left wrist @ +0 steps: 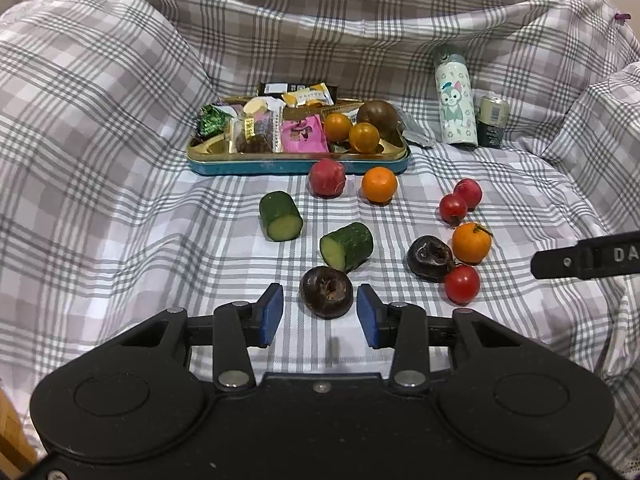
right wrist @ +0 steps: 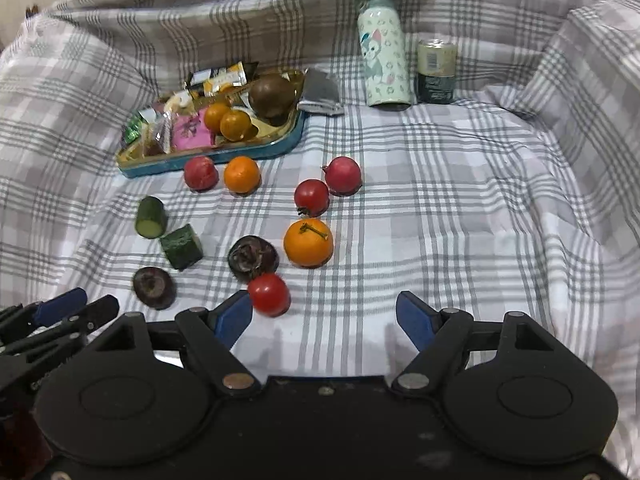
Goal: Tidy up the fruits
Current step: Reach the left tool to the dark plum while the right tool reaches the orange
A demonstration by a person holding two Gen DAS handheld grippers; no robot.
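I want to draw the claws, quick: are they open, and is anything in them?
Left gripper: open, empty, a dark water chestnut between its fingers.
Right gripper: open, empty.

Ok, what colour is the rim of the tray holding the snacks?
Teal blue outside, gold inside; the tray shows best in the left wrist view.

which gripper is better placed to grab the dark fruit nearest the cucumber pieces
Left. The left gripper is open with that dark fruit between its pads; the right gripper sits nearer a red tomato.
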